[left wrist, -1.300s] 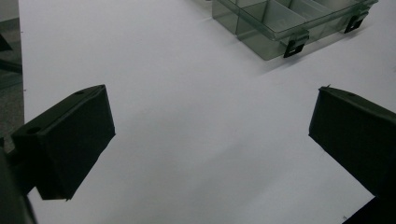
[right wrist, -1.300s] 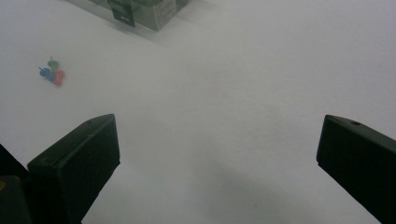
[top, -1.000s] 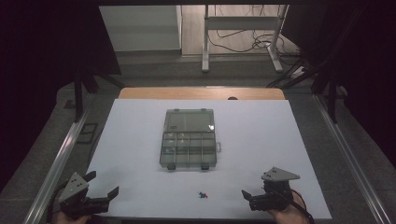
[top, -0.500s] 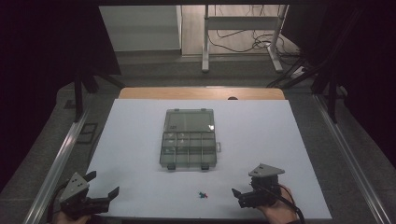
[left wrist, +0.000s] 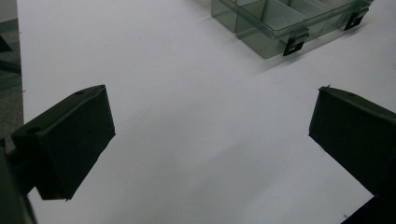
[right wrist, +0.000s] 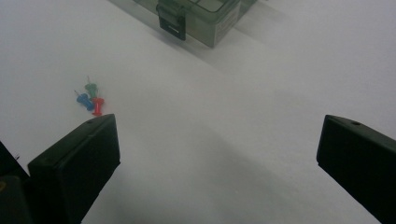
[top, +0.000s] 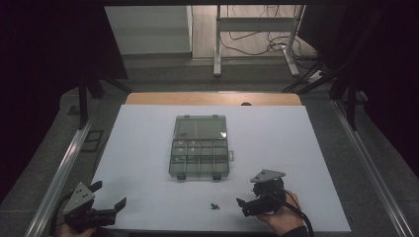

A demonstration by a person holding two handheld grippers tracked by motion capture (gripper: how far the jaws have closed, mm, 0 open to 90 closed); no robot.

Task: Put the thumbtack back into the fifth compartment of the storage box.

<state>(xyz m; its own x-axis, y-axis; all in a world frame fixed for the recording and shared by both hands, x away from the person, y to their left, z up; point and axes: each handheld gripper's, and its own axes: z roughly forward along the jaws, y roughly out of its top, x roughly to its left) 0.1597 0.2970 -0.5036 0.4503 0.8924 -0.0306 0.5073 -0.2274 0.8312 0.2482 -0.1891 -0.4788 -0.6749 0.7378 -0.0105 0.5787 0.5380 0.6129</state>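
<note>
1. Right tool (top: 245, 206): jaws wide apart, empty, low over the tabletop (top: 296, 148), near the push pins (top: 213, 205).
2. Pins lie clustered in front of the compartment box (top: 199, 146).
3. Left tool (top: 109, 199): open, idle.
4. Step, judged: approach. Next: centre jaws on one pin.

blue, green and red push pins (right wrist: 89, 99), white table sheet (right wrist: 261, 88)
</note>
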